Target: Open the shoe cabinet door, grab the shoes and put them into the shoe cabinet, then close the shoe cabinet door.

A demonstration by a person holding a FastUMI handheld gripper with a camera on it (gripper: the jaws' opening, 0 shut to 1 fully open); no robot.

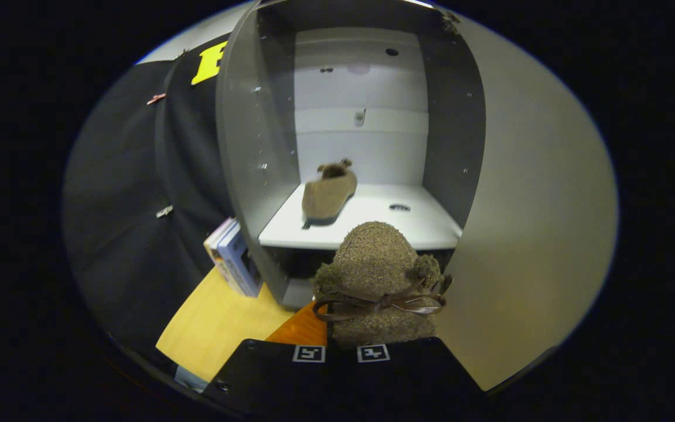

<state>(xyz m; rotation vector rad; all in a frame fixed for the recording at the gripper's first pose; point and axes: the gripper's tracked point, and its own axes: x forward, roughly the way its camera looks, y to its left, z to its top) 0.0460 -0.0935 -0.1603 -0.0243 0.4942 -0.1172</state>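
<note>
A brown fuzzy slipper with a thin ribbon bow rises just ahead of my fingers, toe pointing toward the cabinet. My gripper is shut on its heel end, and the fingers stand close together. The grey shoe cabinet stands open right in front. Its white shelf carries the matching slipper, which lies on the left side with its toe toward me. The held slipper hovers in front of the shelf's front edge and hides part of it.
The opened cabinet door stands as a wide pale panel to the right of the held slipper. A few books lean against the cabinet's left side on a wooden surface. The right half of the shelf is bare.
</note>
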